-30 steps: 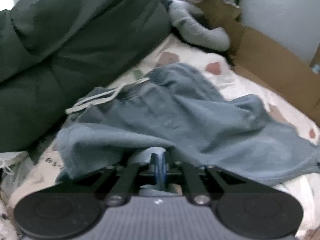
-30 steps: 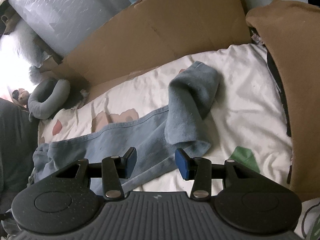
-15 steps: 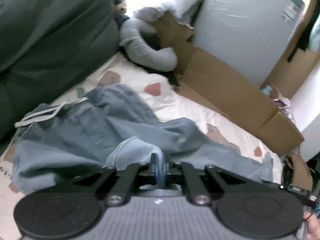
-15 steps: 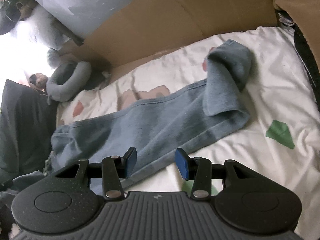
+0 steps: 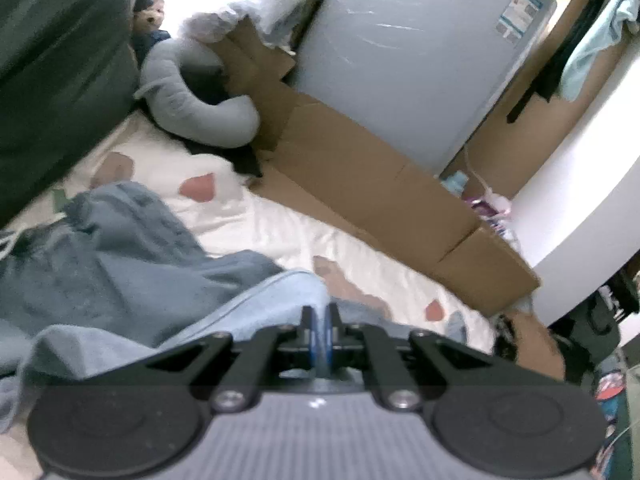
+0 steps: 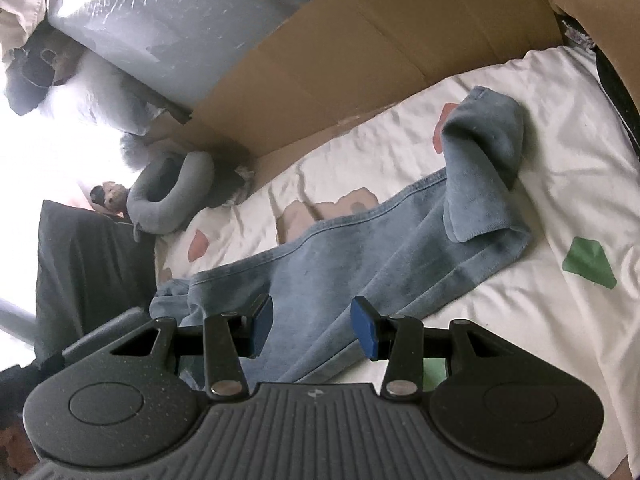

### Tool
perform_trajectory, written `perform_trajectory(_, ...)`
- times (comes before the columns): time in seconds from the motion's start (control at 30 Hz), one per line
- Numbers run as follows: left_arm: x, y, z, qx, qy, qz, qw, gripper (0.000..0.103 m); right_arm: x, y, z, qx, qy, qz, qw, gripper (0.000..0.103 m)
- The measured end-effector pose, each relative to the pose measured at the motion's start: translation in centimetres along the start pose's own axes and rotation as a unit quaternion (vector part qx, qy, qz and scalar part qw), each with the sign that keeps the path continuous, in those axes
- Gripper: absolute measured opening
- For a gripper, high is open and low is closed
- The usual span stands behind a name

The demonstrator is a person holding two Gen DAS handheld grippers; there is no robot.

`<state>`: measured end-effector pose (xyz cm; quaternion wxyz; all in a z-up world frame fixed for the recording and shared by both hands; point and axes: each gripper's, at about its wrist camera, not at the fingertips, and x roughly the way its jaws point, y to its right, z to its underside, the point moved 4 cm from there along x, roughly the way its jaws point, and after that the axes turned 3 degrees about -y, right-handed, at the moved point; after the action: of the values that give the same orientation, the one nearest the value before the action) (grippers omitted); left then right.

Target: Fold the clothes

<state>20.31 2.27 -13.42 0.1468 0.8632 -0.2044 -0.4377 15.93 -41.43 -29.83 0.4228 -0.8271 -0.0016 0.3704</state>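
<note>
A pair of blue jeans (image 6: 340,256) is stretched along the patterned bedsheet (image 6: 560,200), its cuff end doubled back near the cardboard-lined far edge of the bed. A raised fold of the denim is pinched between the closed jaws of the left gripper (image 5: 320,332), while the right gripper (image 6: 312,324) is held wide apart and empty over the leg. A lengthwise fold is judged to be in hand; the pinched edge needs to be carried across and laid flat.

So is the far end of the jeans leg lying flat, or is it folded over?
Folded over. In the right wrist view, the cuff end of the jeans doubles back on the leg, with its hem edge lying on top.
</note>
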Motion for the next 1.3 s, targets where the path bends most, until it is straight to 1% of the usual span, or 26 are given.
perform_trajectory(0.1,0.9,1.8,-0.1,0.006,-0.001,0.016,0.9998,0.004,-0.3,0.2,0.0,0.002,-0.001,-0.003,1.0,0.05)
perform_trajectory(0.33,3.2,5.5,0.9,0.015,-0.02,0.07,0.9972,0.004,-0.3,-0.2,0.1,-0.006,-0.012,-0.019,1.0,0.05)
perform_trajectory(0.53,5.4,7.4,2.1,0.004,-0.038,0.112,0.993,0.004,0.2,-1.2,0.8,-0.023,-0.032,-0.029,0.999,0.051)
perform_trajectory(0.63,6.9,8.5,2.7,0.004,-0.049,0.129,0.9905,0.004,0.0,-1.5,0.9,-0.022,-0.038,-0.039,0.998,0.056)
perform_trajectory(0.7,8.1,8.9,3.2,0.001,-0.061,0.133,0.9893,0.004,-0.3,-1.9,0.9,-0.023,-0.043,-0.057,0.997,0.068)
perform_trajectory(0.73,8.5,8.9,3.4,-0.002,-0.065,0.134,0.9888,0.004,-0.6,-2.3,0.9,-0.029,-0.042,-0.068,0.996,0.071)
perform_trajectory(0.8,9.2,8.9,3.9,-0.006,-0.072,0.137,0.988,0.004,-1.3,-3.2,1.0,-0.045,-0.04,-0.09,0.994,0.081)
perform_trajectory(0.83,9.5,8.8,4.1,-0.01,-0.074,0.138,0.9876,0.004,-1.6,-3.6,1.1,-0.055,-0.041,-0.097,0.993,0.082)
perform_trajectory(0.97,10.6,8.5,4.7,-0.027,-0.082,0.142,0.9861,0.004,-2.0,-5.0,1.8,-0.085,-0.053,-0.115,0.988,0.085)
perform_trajectory(1.03,11.2,8.2,5.1,-0.035,-0.087,0.142,0.9854,0.004,-1.4,-5.6,2.6,-0.097,-0.068,-0.117,0.986,0.085)
perform_trajectory(1.13,11.9,8.1,5.5,-0.043,-0.093,0.145,0.9841,0.004,-0.2,-6.8,4.1,-0.139,-0.091,-0.108,0.98,0.085)
perform_trajectory(1.23,12.3,8.0,6.0,-0.048,-0.099,0.149,0.9827,0.004,1.3,-7.6,5.7,-0.18,-0.104,-0.089,0.974,0.085)
perform_trajectory(1.3,12.4,7.9,6.2,-0.047,-0.102,0.148,0.9826,0.004,2.2,-7.8,6.4,-0.201,-0.106,-0.077,0.971,0.084)
